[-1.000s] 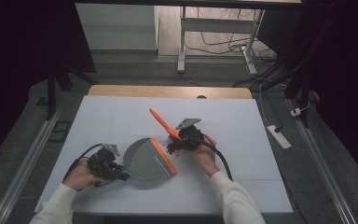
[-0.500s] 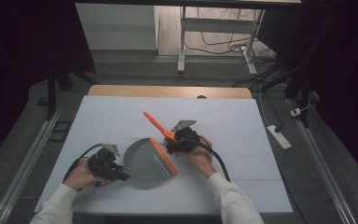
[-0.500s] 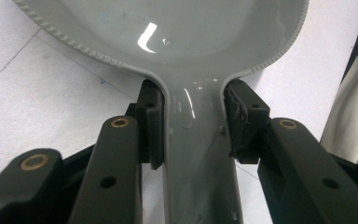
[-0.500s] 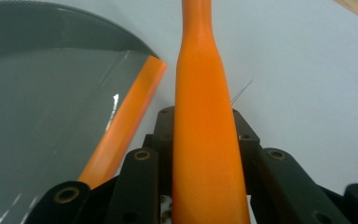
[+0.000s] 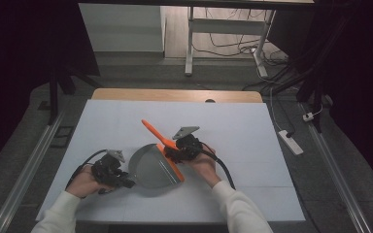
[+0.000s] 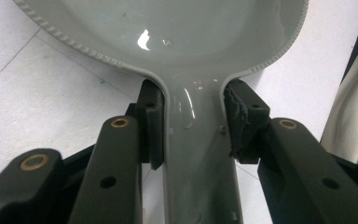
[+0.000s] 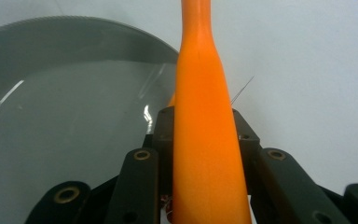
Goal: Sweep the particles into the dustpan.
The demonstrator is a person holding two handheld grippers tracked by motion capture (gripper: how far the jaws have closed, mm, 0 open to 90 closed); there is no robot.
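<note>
Two tools are held at once: the left gripper has its fingers clamped on the neck of the grey dustpan, whose scoop spreads just beyond the fingertips. The right gripper grips the orange brush by its handle. Since a second ago the handle has swung lower and leftward while the dustpan stayed put on the counter. Probably a sweeping stroke toward the pan, though no debris is discernible.
</note>
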